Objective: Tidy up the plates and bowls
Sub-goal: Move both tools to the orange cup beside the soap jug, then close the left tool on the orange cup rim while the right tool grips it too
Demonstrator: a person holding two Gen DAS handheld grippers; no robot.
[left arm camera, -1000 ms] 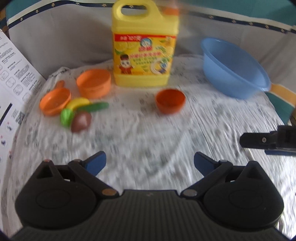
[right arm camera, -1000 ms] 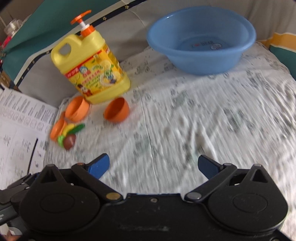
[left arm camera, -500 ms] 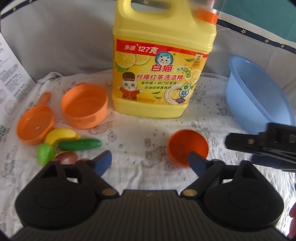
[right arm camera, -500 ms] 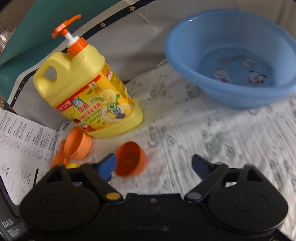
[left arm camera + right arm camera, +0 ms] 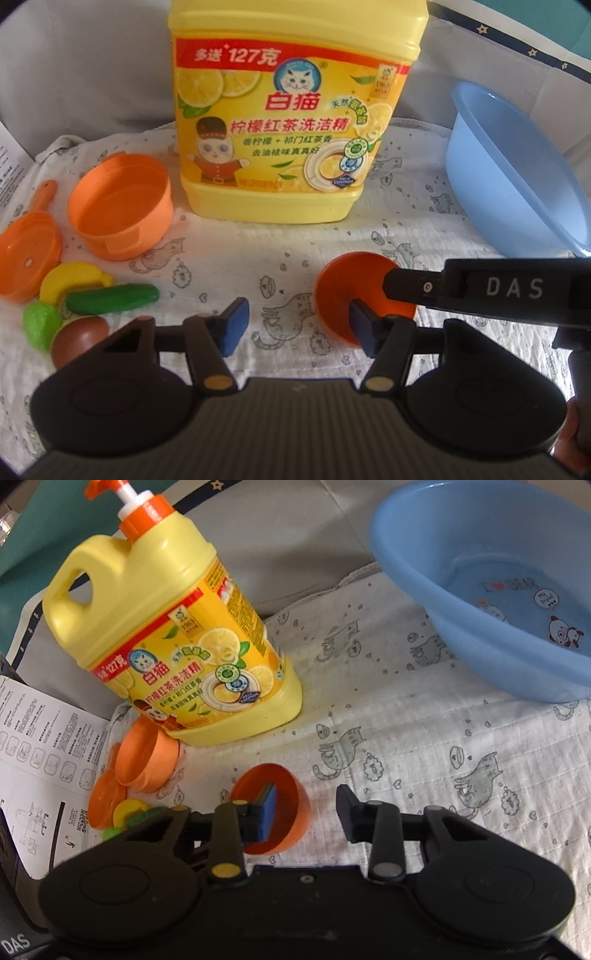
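A small dark-orange bowl (image 5: pixel 343 284) lies tipped on the printed cloth, its mouth facing me. My right gripper (image 5: pixel 306 812) straddles the bowl's (image 5: pixel 291 794) right wall, its left pad inside and its right finger outside with a gap. Its jaws are closing and do not press. In the left wrist view it reaches in from the right over the bowl. My left gripper (image 5: pixel 297 328) hangs just short of the bowl. Its jaws are closing, its right finger overlaps the near rim, and only cloth and the bowl's left edge show between them. A larger orange pot (image 5: pixel 118 214) and an orange pan (image 5: pixel 26 254) lie at the left.
A big yellow detergent jug (image 5: pixel 291 122) stands just behind the bowl. A blue basin (image 5: pixel 509 602) sits at the back right. Toy fruit and vegetables (image 5: pixel 107 299) lie at the left, beside a printed paper sheet (image 5: pixel 40 746).
Both grippers have moved forward and down to the small orange bowl, and both pairs of jaws have narrowed. The right gripper's left finger now sits inside the bowl.
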